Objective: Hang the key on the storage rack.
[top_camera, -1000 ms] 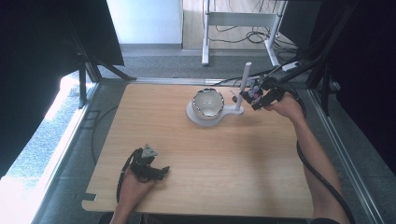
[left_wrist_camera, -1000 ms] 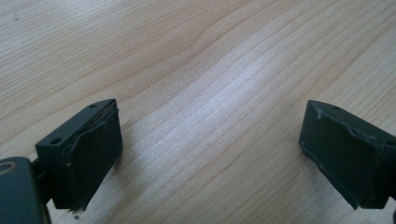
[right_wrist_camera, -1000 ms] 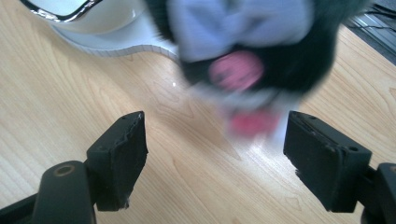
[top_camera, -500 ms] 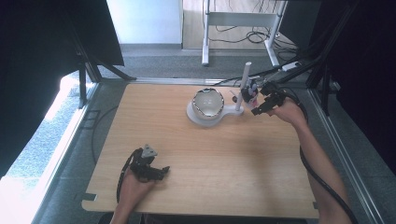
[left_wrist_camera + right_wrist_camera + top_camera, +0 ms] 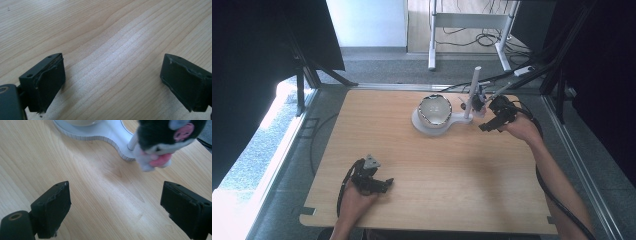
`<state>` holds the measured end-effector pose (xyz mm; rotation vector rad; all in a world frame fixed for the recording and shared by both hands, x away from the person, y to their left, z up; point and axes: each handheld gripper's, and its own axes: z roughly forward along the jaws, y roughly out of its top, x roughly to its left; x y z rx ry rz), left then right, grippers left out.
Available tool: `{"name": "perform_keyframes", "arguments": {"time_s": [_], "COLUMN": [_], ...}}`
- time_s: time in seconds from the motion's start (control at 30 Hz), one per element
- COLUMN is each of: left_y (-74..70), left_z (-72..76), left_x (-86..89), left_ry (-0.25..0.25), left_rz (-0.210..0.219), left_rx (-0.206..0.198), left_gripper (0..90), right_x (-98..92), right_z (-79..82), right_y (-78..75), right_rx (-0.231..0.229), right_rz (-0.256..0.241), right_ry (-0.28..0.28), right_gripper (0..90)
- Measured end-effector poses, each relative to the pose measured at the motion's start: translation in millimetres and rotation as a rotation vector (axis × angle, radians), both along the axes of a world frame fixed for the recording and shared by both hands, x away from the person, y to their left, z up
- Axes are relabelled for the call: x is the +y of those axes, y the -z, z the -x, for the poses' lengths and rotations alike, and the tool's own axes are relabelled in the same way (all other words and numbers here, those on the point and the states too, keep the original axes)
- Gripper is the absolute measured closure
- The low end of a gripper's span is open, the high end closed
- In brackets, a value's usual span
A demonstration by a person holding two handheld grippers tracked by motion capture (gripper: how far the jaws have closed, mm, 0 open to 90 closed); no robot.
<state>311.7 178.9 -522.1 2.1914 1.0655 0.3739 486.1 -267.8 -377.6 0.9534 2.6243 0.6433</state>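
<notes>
Wooden table [image 5: 447, 165], grey floor [image 5: 377, 67] beyond, white metal frame [image 5: 467, 22], loose cables [image 5: 484, 37].

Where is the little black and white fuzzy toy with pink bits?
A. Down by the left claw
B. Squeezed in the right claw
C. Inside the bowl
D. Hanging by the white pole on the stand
D: the black and white plush toy hangs beside the white pole, ahead of the open right claw.

Overhead view; two close tabletop [image 5: 462, 170] views
</notes>
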Motion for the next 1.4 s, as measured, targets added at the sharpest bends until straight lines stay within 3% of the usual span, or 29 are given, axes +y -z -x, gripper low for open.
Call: {"name": "perform_keyframes", "arguments": {"time_s": [0.5,1.4], "left_y": [-0.1,0.0], "left_z": [0.0,-0.1], "left_x": [0.2,0.1], "left_ry": [0.001,0.000], "left_rz": [-0.002,-0.001], "left_rx": [0.000,-0.002], "left_gripper": [5.8,5.8], "right_x": [-0.3,-7.1], "right_z": [27.1,77.4], "right_y": [-1.4,0.7], "right_rx": [-0.044,-0.092], "right_rz": [-0.050,-0.068], "right_ry": [-0.034,-0.067], "right_gripper": [8.4,7.2]}}
